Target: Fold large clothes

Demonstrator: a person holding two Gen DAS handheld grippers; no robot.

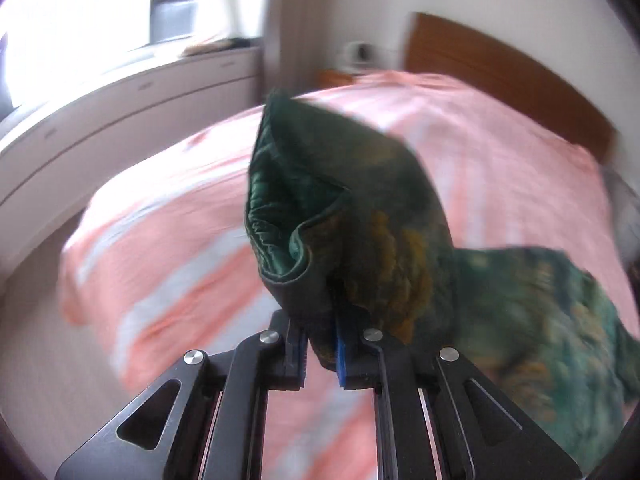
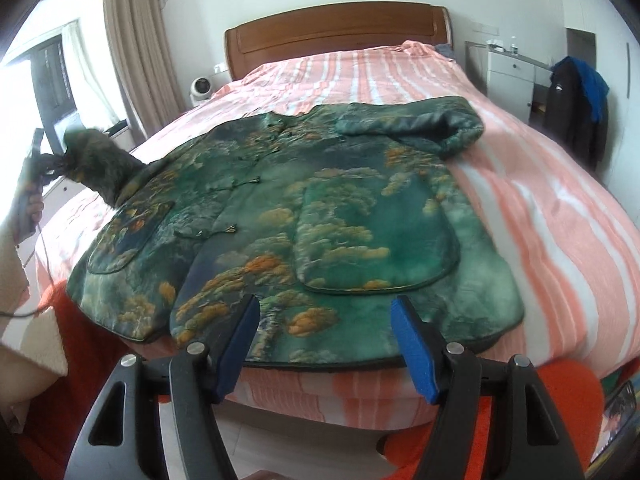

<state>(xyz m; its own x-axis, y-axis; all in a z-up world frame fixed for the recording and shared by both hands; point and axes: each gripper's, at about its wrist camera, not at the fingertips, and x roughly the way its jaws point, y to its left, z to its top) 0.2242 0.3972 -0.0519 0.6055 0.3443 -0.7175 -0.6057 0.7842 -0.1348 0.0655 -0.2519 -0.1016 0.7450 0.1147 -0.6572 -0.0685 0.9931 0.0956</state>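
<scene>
A large green padded jacket (image 2: 312, 216) with orange and gold cloud patterns lies spread front up on the pink striped bed (image 2: 540, 208). Its right sleeve (image 2: 432, 124) is bent across the top. My left gripper (image 1: 320, 344) is shut on the cuff of the other sleeve (image 1: 340, 220), which stands up from the jaws and shows its dark green lining. In the right wrist view that sleeve (image 2: 100, 164) is lifted off the bed's left side by a hand (image 2: 34, 204). My right gripper (image 2: 326, 344) hangs open over the jacket's hem at the foot of the bed, holding nothing.
A wooden headboard (image 2: 336, 28) closes the far end. A white drawer unit (image 1: 120, 96) runs under the window on the left. A small white fan (image 2: 199, 90) sits beside the bed. Dark and blue clothes (image 2: 576, 100) hang near a white cabinet (image 2: 508, 76) on the right. An orange rug (image 2: 560, 396) lies below.
</scene>
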